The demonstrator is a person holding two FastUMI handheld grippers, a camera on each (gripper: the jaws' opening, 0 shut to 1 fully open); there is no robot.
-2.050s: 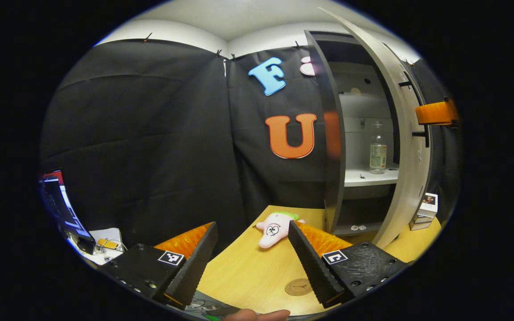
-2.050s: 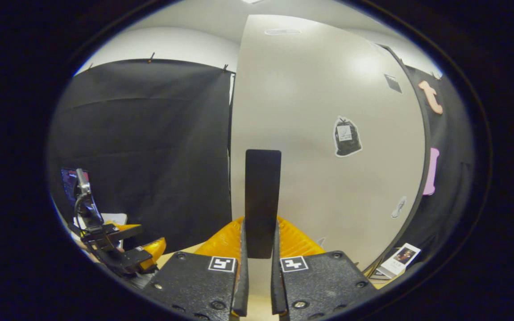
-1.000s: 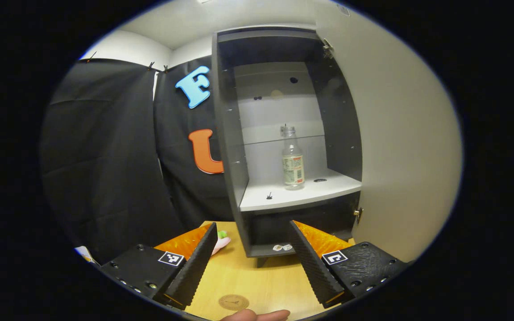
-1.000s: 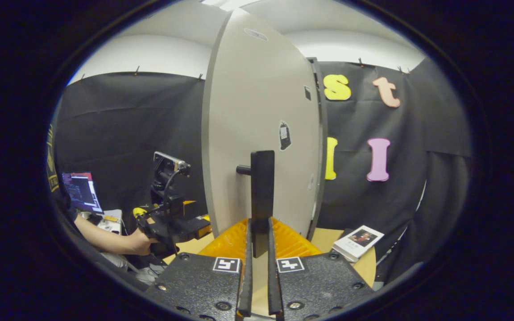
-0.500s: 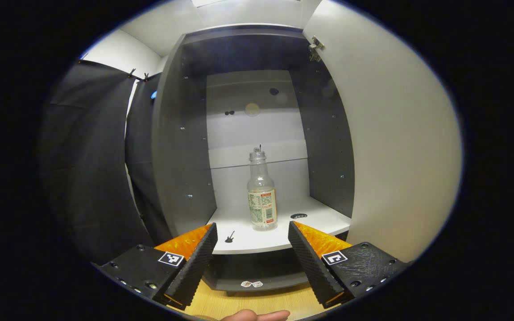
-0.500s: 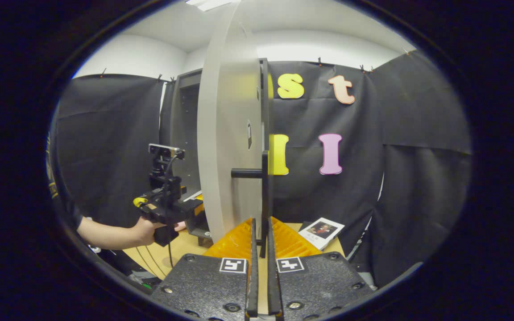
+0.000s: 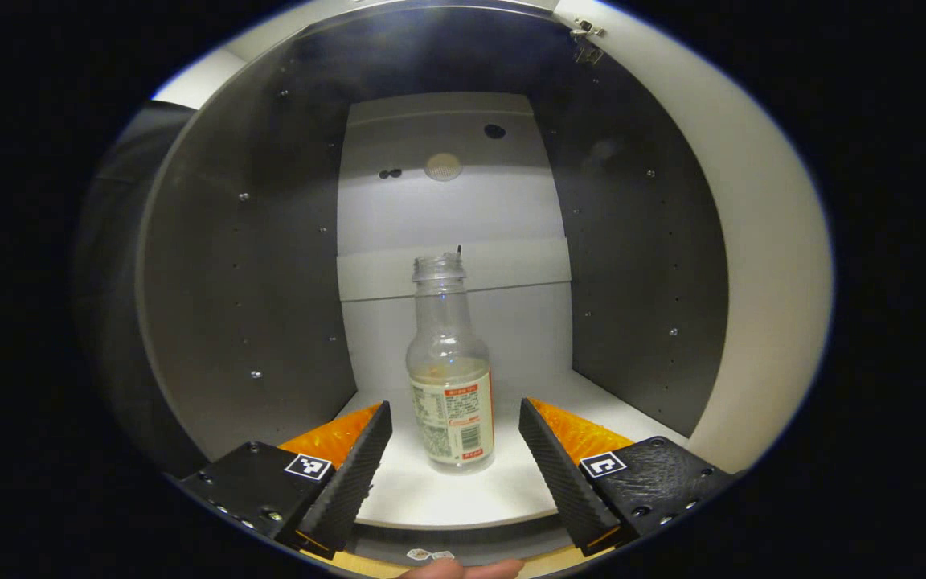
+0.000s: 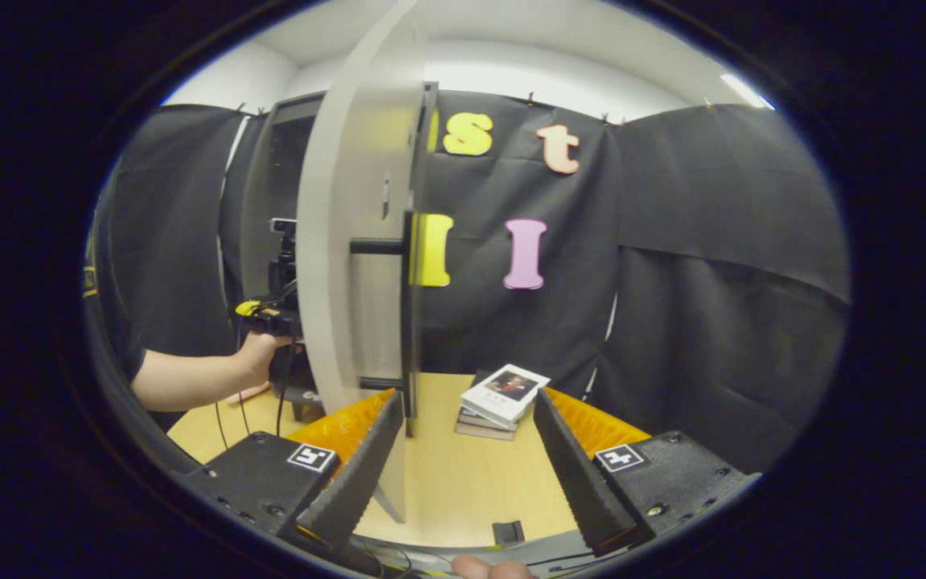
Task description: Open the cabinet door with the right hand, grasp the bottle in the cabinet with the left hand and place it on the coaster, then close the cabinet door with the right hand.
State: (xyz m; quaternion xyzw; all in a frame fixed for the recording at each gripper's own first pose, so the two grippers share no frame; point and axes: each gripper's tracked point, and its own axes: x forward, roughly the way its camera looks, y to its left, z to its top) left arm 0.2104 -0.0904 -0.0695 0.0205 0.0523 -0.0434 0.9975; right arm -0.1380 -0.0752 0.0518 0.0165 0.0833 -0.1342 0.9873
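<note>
- Left gripper view: cabinet (image 7: 254, 265) interior takes up most of the frame, dark grey side walls at left and right, pale back panel at centre.
- Cabinet door (image 7: 760, 265) stands swung out, seen as a pale band along the right edge of the left gripper view, hinge at the upper right; in the right gripper view the same door (image 8: 350, 241) is seen nearly edge-on, left of centre.
- White shelf (image 7: 463, 494) lies across the lower centre of the left gripper view.
- Table (image 8: 447, 474), light wood, lies at the lower centre of the right gripper view.
- Left gripper (image 7: 455, 414) at the bottom of its view: jaws spread wide, one finger at each side of the bottle, neither touching it.
- Right gripper (image 8: 468, 402) at the bottom of its view: jaws spread wide, holding nothing, just off the door's edge.
- Door handle (image 8: 408, 310), a dark vertical bar on two short posts, sits just above and left of the right gripper's fingers, apart from them.
- Bottle (image 7: 448, 378), clear, uncapped, labelled on its lower half, stands upright on the shelf at centre frame of the left gripper view.
- Hand (image 8: 258, 351) at the left of the right gripper view holds the other gripper, part hidden behind the door.
- Stack of books (image 8: 503, 398) lies on the table at lower centre.
</note>
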